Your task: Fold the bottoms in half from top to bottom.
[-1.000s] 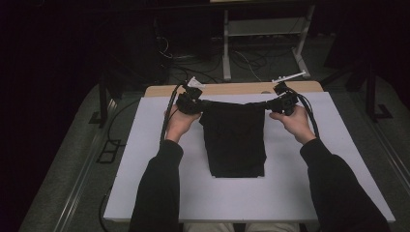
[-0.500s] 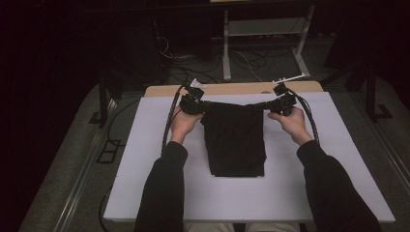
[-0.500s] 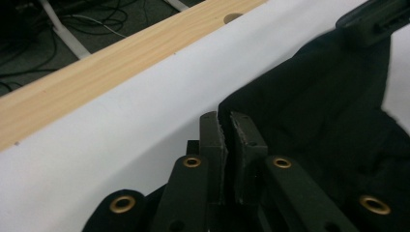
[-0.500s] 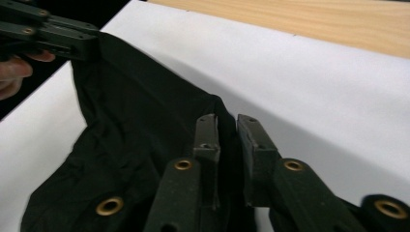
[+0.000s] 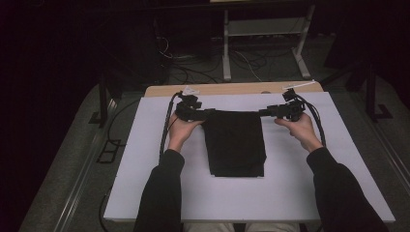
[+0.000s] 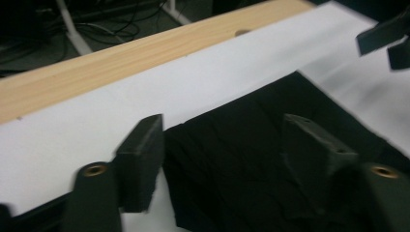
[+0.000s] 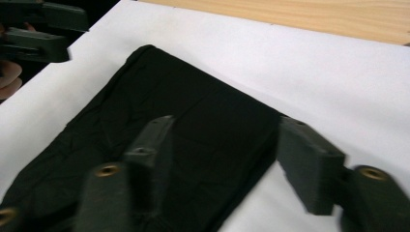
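A black folded cloth [image 5: 234, 145] lies flat on the white sheet [image 5: 290, 193], long side running toward the person. My left gripper [image 5: 209, 114] is at its far left corner and my right gripper [image 5: 265, 113] at its far right corner. Both sets of jaws have just been opening. In the left gripper view the left gripper [image 6: 222, 125] stands open, with the cloth [image 6: 251, 159] corner lying loose between its jaws. In the right gripper view the right gripper [image 7: 226, 125] is open too, straddling the cloth [image 7: 193, 111] corner without pressing it.
The wooden table edge [image 5: 232, 89] shows beyond the white sheet. Behind the table stand a metal frame [image 5: 263, 29] and floor cables [image 5: 193, 63]. The person's dark sleeves come in from the bottom. White sheet lies bare on both sides of the cloth.
Both hands have sunk a little, laying the cloth's far edge on the sheet. Both grippers, shut on its corners before, have opened and let go.
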Available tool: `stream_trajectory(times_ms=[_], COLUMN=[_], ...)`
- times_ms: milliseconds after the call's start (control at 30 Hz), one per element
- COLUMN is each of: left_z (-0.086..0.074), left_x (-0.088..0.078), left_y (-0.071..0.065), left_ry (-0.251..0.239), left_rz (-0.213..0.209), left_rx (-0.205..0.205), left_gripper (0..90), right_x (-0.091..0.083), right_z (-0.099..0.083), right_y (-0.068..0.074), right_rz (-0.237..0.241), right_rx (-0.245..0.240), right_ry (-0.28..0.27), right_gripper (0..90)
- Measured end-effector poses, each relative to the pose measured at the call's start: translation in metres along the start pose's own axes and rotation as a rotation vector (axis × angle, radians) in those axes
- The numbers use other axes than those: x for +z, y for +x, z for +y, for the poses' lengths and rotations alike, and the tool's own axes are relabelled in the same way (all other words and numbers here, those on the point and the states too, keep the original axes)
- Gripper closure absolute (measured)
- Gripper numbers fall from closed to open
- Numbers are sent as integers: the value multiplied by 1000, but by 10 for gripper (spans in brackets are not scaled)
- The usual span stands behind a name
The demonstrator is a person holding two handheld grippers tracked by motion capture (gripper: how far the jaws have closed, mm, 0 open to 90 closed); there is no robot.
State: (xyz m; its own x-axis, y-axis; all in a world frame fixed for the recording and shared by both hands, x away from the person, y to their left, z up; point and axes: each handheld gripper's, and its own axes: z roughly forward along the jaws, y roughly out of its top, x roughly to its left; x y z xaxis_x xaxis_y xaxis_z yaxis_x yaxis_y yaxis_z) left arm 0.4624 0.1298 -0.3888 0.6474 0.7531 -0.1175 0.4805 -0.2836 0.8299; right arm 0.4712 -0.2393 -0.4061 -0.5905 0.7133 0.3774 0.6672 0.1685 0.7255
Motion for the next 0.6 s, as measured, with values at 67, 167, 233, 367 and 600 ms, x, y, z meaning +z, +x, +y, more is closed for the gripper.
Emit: stream_trajectory(times_ms=[67, 167, 233, 367, 600], left_z=[-5, -11, -16, -26, -40], left_x=[-1, -2, -3, -5, -13], left_y=[4, 8, 11, 12, 12], left_ry=[-7, -11, -17, -11, -13], left_rz=[-13, -16, -25, -22, -34], left_rx=[-33, -55, -82, -91, -99], left_gripper=[223, 133, 103, 36, 0], right_x=[-2, -3, -4, -7, -11], right_z=[-3, -7, -10, -14, -22], right_y=[0, 0, 0, 2, 11], right_rz=[-11, -19, -14, -2, -7], right_rx=[-2, -3, -4, -6, -30], right_ry=[-5, -13, -19, -22, -15], right_gripper=[297, 205, 155, 54, 0])
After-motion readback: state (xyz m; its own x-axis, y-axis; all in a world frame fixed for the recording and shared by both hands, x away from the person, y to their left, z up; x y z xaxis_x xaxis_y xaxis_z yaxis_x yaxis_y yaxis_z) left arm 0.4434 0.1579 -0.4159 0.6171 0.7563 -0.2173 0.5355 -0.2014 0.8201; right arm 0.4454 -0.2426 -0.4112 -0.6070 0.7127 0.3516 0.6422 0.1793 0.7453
